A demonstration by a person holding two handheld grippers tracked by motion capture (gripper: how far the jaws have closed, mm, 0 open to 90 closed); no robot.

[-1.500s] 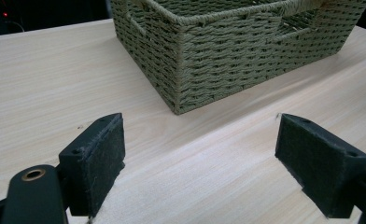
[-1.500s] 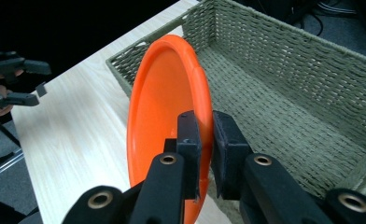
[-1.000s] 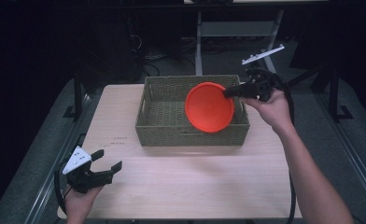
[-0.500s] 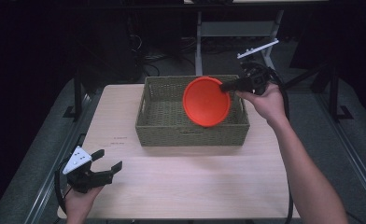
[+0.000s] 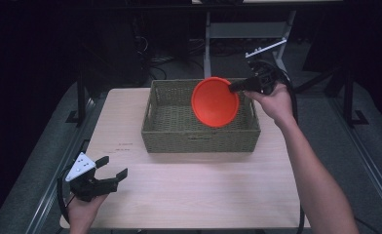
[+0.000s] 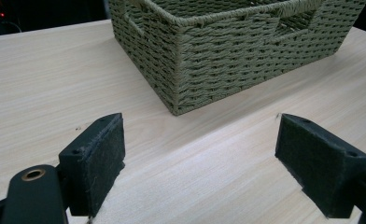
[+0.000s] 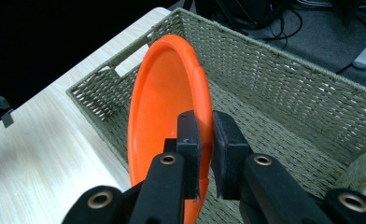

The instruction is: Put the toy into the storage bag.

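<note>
Right gripper [image 5: 238, 87] reaches in level from the right, forearm stretched out, jaws clamped on the rim of the orange plate [image 5: 215, 102], held on edge above the woven basket [image 5: 199, 136]. Left gripper [image 5: 112, 174] sits low at the near-left table [image 5: 194, 190] edge, jaws wide apart, nothing between them, basket corner just ahead.

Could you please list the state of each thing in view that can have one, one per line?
Orange plate: held on edge by its rim, lifted over the basket, tilted steeply.
Basket: upright on the table, nothing else seen inside.
Right claw: shut on the plate's rim.
Left claw: open, nothing between its jaws, low over the table near the front left corner.
</note>
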